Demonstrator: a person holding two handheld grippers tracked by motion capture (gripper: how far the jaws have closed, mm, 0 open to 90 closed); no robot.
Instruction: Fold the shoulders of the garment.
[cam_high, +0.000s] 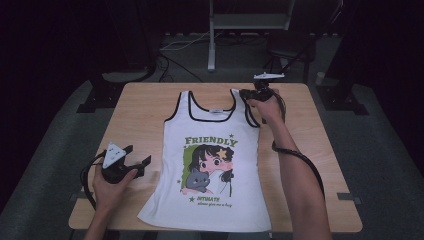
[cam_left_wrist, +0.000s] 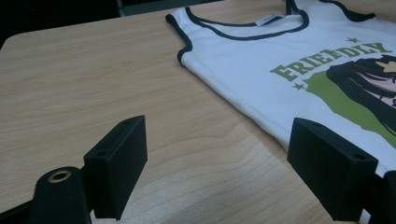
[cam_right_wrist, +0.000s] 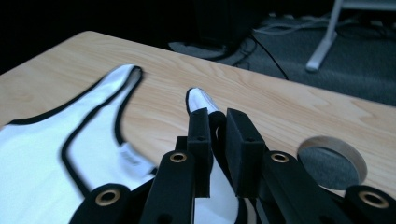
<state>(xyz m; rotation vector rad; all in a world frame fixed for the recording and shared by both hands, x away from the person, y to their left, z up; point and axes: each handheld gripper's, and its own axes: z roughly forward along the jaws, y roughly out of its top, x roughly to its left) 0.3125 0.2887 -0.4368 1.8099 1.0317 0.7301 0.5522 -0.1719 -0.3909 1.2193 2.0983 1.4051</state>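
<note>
The tank top (cam_high: 212, 150) lies flat, face up, down the middle of the worktop (cam_high: 140, 107), its hem close to the near edge and its two straps pointing toward the far edge. It is white with dark trim at the neck and armholes, and it carries a green "FRIENDLY" over a cartoon girl with a grey cat; a small label shows inside the back of the neck.

Your right tool (cam_right_wrist: 215, 140) is at the far right strap (cam_right_wrist: 201, 100) — its jaws are nearly together with the white strap pinched between them, the strap's tip poking out beyond. A round hole (cam_right_wrist: 332, 161) in the worktop sits just beside it, toward the far right corner.

Your left tool (cam_left_wrist: 217, 168) rests near the left edge, beside the shirt's lower left side — its jaws stand wide apart over bare wood, with nothing between them. Your left hand (cam_high: 112, 187) grips it from behind.
</note>
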